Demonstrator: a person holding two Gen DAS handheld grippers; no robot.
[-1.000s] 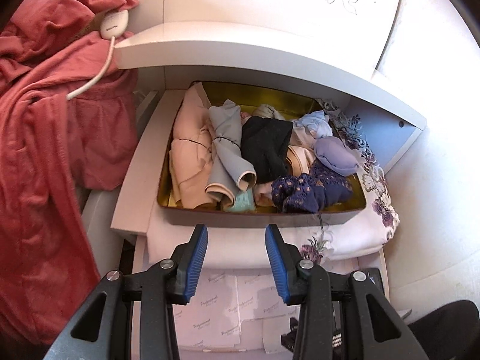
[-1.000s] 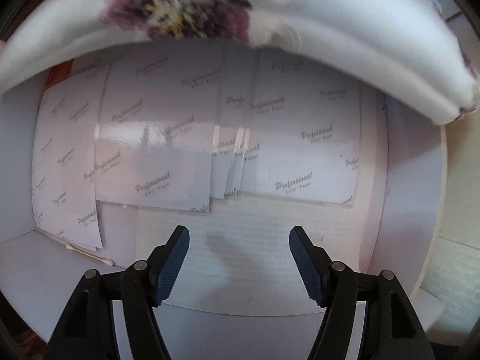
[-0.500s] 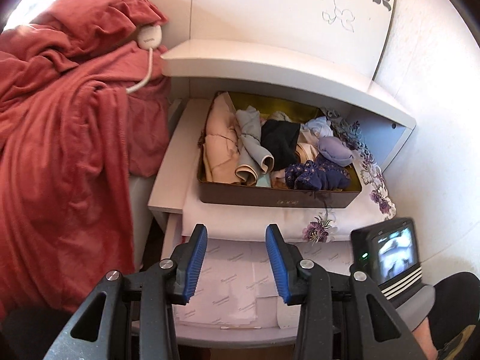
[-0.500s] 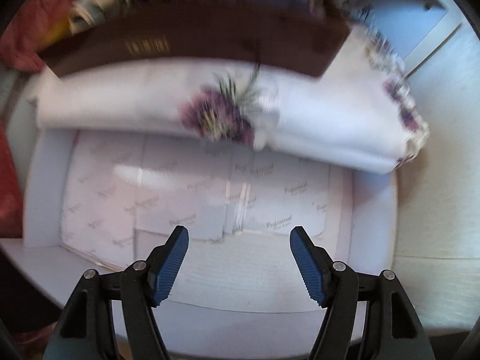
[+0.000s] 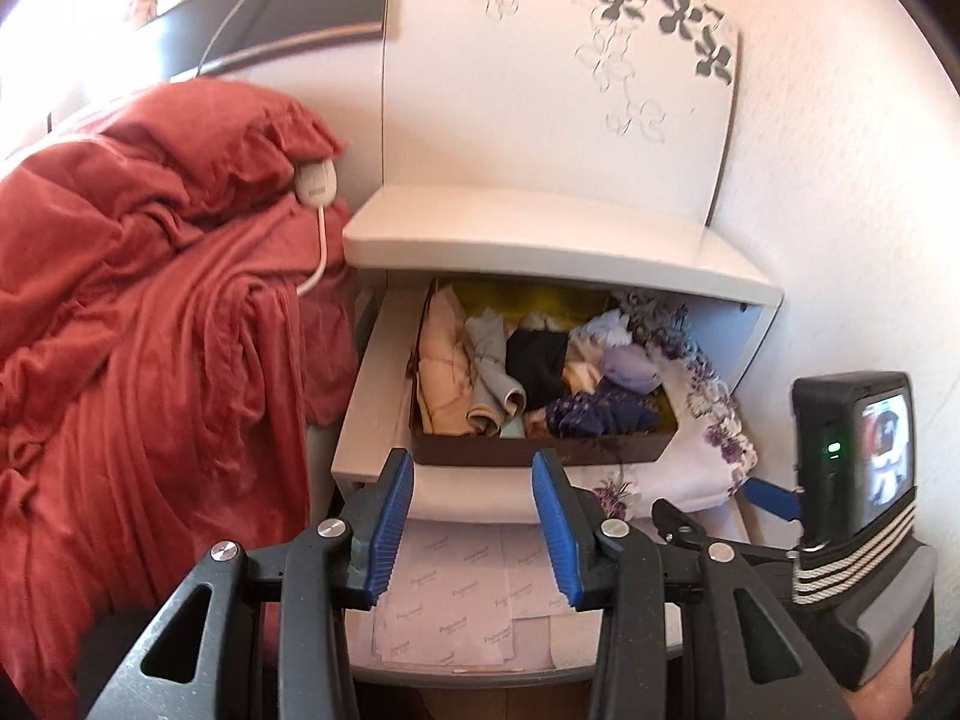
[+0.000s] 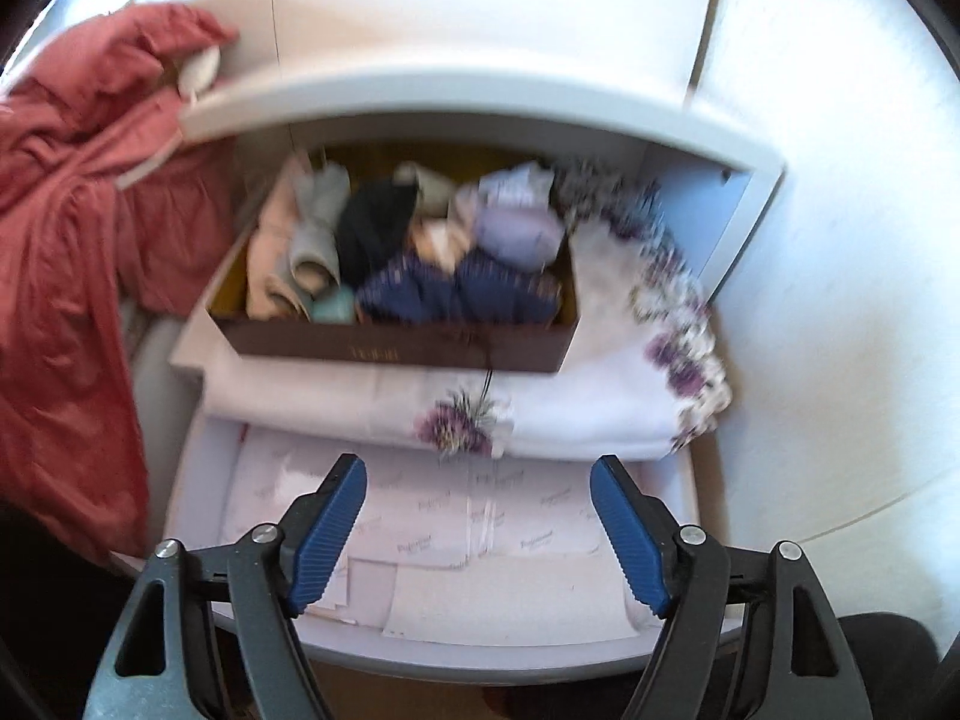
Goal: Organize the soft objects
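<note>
Soft objects (image 5: pixel 528 378) fill a brown box (image 5: pixel 540 453) that sits in the open upper drawer (image 5: pixel 366 402) of a white bedside cabinet (image 5: pixel 540 240), at about 12 o'clock from both grippers. Within the box, a beige garment (image 5: pixel 438 372) lies at 9 o'clock, a grey roll (image 5: pixel 495 369) beside it, a black piece (image 5: pixel 534 357) at centre, a lilac bundle (image 5: pixel 627 366) at 2 o'clock and a navy patterned bundle (image 5: pixel 600 414) at 5 o'clock. Under the box lies a folded white cloth with purple flowers (image 6: pixel 600 402), which spills over the drawer edge at 3 o'clock. Printed paper sheets (image 6: pixel 480 516) line the lower drawer (image 6: pixel 480 654). A red blanket (image 5: pixel 150 330) hangs at 9 o'clock, with a white corded controller (image 5: pixel 315 183) resting on it.

Left gripper (image 5: pixel 474 531): jaws set a moderate gap apart, nothing between them. Right gripper (image 6: pixel 480 537): jaws wide and have just been opening further, nothing held; its view is motion-blurred.
</note>
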